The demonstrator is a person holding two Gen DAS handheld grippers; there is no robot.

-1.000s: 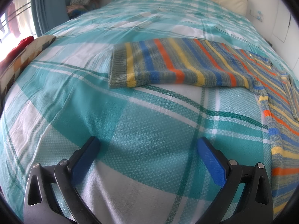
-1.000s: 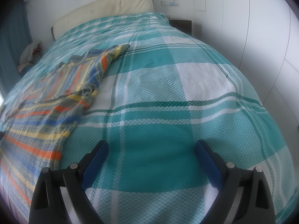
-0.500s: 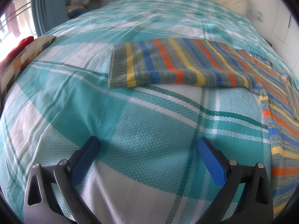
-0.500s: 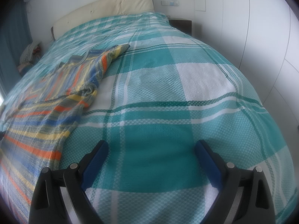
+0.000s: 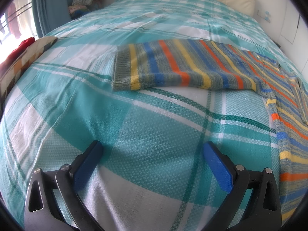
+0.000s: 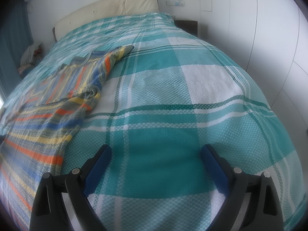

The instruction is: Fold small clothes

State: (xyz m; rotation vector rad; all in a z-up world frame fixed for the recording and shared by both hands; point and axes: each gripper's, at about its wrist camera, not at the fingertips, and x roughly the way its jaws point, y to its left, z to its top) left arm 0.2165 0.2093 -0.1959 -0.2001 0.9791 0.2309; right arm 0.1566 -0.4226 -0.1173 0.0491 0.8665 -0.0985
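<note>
Left wrist view: the left gripper [image 5: 152, 154] hovers spread and empty over the plaid bedspread [image 5: 157, 134]; the striped sweater [image 5: 192, 69] lies flat ahead, one sleeve stretched leftward, its cuff [image 5: 123, 69] the sensible place to pinch — approach low and take both knit layers. Right wrist view: the right gripper [image 6: 156, 157] is likewise spread and empty, the sweater [image 6: 57, 104] to its left with the other sleeve bunched. Neither view differs from the earlier frames — both tools are stationary.

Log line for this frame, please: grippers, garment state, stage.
left gripper: open, empty | right gripper: open, empty | striped knit sweater: flat on teal plaid bedspread, sleeves spread, untouched | stage: folding not started
</note>
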